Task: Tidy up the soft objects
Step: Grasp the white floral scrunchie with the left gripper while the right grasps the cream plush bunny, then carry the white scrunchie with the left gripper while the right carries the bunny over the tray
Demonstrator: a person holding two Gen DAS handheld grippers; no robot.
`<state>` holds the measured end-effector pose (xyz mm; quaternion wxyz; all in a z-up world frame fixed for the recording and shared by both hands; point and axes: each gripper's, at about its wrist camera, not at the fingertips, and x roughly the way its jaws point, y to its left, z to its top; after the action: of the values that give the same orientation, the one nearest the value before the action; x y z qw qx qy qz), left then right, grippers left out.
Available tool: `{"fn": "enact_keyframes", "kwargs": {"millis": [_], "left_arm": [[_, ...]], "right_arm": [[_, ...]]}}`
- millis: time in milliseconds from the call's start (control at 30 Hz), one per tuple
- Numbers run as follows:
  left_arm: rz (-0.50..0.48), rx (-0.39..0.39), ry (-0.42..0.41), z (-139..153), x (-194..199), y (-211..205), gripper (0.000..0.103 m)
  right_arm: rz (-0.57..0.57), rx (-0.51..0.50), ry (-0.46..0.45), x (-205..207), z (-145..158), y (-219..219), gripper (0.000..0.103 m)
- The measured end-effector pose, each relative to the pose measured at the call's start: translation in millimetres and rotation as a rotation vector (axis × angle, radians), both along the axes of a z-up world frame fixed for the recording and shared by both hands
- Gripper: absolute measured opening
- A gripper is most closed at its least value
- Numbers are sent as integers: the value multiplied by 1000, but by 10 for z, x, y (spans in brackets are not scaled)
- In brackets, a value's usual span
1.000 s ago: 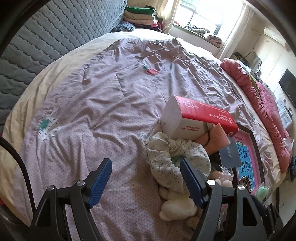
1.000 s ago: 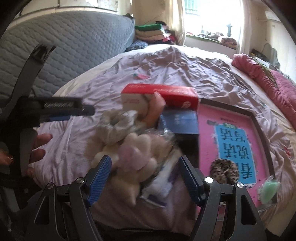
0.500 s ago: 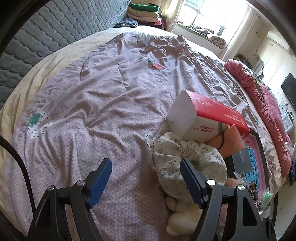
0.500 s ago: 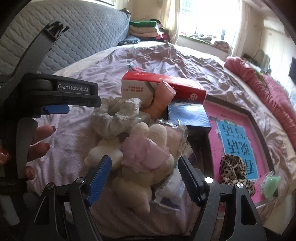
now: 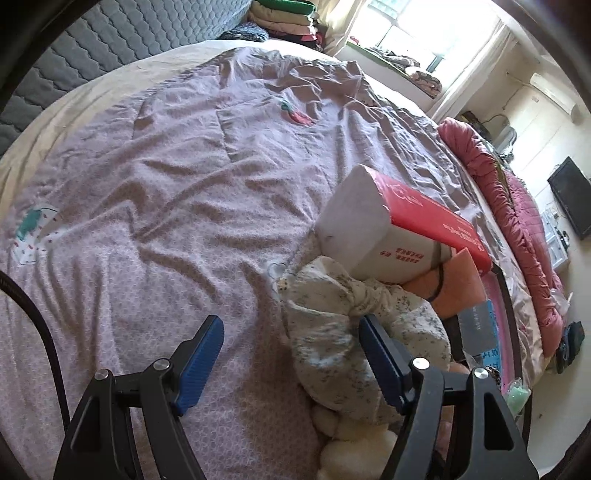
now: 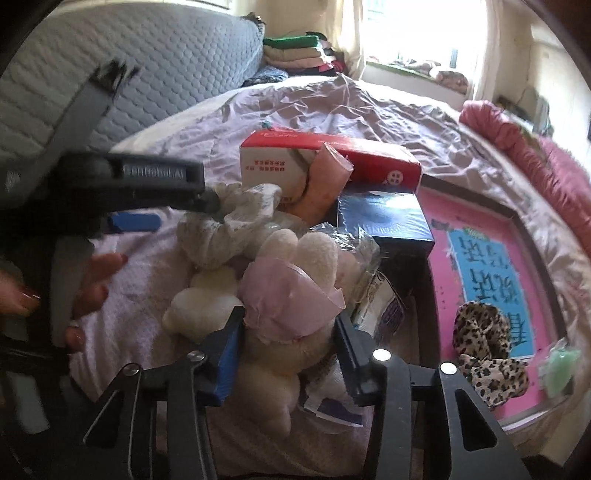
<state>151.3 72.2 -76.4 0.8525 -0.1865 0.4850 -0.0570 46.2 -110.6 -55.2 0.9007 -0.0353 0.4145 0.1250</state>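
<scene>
Right wrist: right tongs (image 6: pixel 288 328) closing on plush toy (image 6: pixel 295 280) (wider before); left tongs (image 5: pixel 291 354) open, narrowing.

A cream plush (image 6: pixel 295 295) (pink ribbon on it) is lying centre frame, a floral scrunchie (image 6: pixel 229 225) touching its upper left.

A wide bed fills the scene, covered by a crumpled lilac bedspread (image 5: pixel 177 192) over a cream sheet (image 5: pixel 74 99). On the far left a grey quilted headboard (image 5: pixel 96 40) rises behind it. Folded clothes (image 6: pixel 295 51) are stacked in the far corner. A bright window (image 5: pixel 424 33) with pale curtains floods the far wall with daylight. Along the right edge lies a rumpled pink quilt (image 5: pixel 517 206); beyond it a dark television (image 5: pixel 570 195) hangs on the cream wall.
</scene>
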Motion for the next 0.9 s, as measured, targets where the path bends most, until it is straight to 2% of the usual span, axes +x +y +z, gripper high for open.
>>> {"fn": "enact_keyframes", "kwargs": {"millis": [67, 100, 133, 233, 333, 633, 900], "left_arm": [[-16, -35, 0, -24, 8, -4, 50], [-24, -60, 1, -36, 11, -3, 33], [-35, -85, 5, -48, 11, -7, 24], [-53, -97, -4, -45, 4, -27, 13], [-54, -93, -29, 18, -29, -25, 9], [-61, -73, -143, 420, -189, 40, 9], [-100, -46, -227, 762, -348, -112, 9]], "right_arm": [[0, 26, -2, -12, 29, -29, 44], [-1, 39, -3, -14, 43, -49, 44], [-2, 50, -5, -17, 58, -56, 43], [0, 73, -15, -39, 106, -81, 43], [9, 87, -29, -47, 155, -80, 43], [4, 125, -63, -72, 295, -161, 43], [-31, 139, -106, -100, 458, -312, 43]]}}
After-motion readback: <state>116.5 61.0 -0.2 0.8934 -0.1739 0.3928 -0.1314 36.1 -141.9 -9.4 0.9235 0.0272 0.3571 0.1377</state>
